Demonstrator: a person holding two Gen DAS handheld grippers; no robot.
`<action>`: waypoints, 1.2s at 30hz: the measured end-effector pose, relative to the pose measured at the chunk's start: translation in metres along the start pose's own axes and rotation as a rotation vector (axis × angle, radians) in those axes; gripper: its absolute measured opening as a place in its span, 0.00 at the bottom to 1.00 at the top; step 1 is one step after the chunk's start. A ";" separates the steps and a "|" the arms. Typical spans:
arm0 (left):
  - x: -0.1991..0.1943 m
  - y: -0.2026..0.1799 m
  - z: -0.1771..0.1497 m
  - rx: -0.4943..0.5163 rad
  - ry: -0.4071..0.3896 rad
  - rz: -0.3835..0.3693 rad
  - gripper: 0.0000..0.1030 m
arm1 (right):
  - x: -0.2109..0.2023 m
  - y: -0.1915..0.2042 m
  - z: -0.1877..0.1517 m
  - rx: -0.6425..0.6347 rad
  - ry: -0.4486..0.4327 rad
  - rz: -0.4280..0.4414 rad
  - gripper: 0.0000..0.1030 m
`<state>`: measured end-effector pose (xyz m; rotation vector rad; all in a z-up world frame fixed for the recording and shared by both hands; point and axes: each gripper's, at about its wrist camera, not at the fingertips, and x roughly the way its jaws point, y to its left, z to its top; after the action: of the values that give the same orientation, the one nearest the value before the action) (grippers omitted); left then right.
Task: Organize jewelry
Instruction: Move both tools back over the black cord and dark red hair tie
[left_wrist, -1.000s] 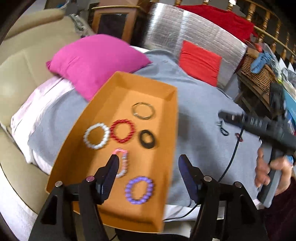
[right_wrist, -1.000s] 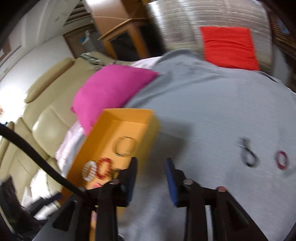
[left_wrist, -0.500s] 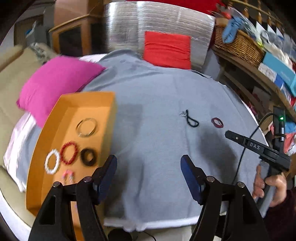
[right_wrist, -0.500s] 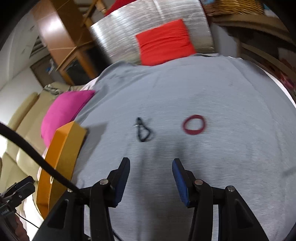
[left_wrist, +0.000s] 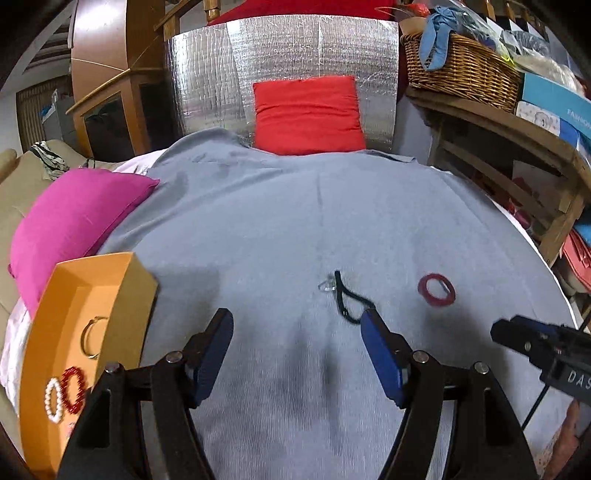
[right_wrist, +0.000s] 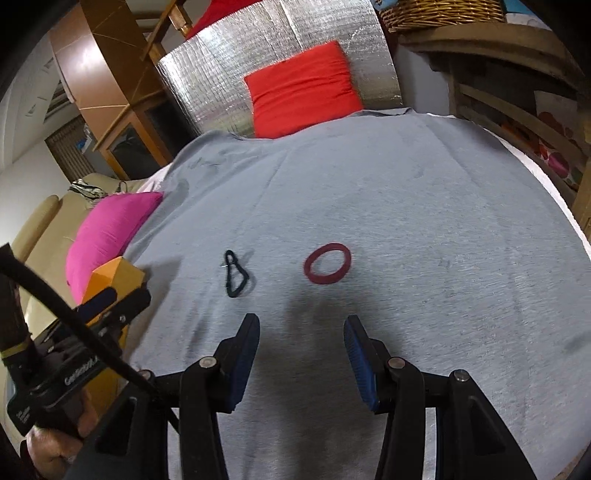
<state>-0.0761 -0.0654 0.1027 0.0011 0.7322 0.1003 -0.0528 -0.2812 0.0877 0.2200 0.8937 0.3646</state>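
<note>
Left wrist view: left tool (left_wrist: 297, 341) spread wide, empty. Orange cardboard tray (left_wrist: 122, 295) holds gold ring bracelet (left_wrist: 89, 336), red beaded bracelet (left_wrist: 72, 384), white pearl bracelet (left_wrist: 54, 400).

Right wrist view: right tool (right_wrist: 301, 349) wide, empty. Dark red band (right_wrist: 327, 263) and black cord loop (right_wrist: 235, 273) lie apart on grey cloth (right_wrist: 406, 206).

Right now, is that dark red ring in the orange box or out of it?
Out. The dark red ring lies flat on the grey cloth, beside a black loop, apart from the orange box.

Both wrist cameras look forward and down across the grey blanket (left_wrist: 295, 221) toward the red cushion (left_wrist: 308, 114), the right view closer in; both share the dark red ring (right_wrist: 327, 263) and black cord loop (left_wrist: 349, 301).
</note>
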 end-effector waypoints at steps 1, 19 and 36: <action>0.002 0.001 0.001 -0.002 -0.008 0.002 0.70 | 0.003 -0.001 0.001 0.002 0.007 -0.004 0.50; 0.014 0.009 -0.003 -0.018 -0.020 -0.066 0.70 | 0.025 -0.006 0.000 0.082 0.021 -0.084 0.50; 0.014 0.011 -0.008 -0.004 -0.027 -0.022 0.70 | 0.025 -0.018 0.003 0.183 0.016 -0.073 0.50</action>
<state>-0.0726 -0.0540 0.0878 -0.0095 0.7046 0.0810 -0.0323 -0.2873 0.0656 0.3523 0.9492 0.2170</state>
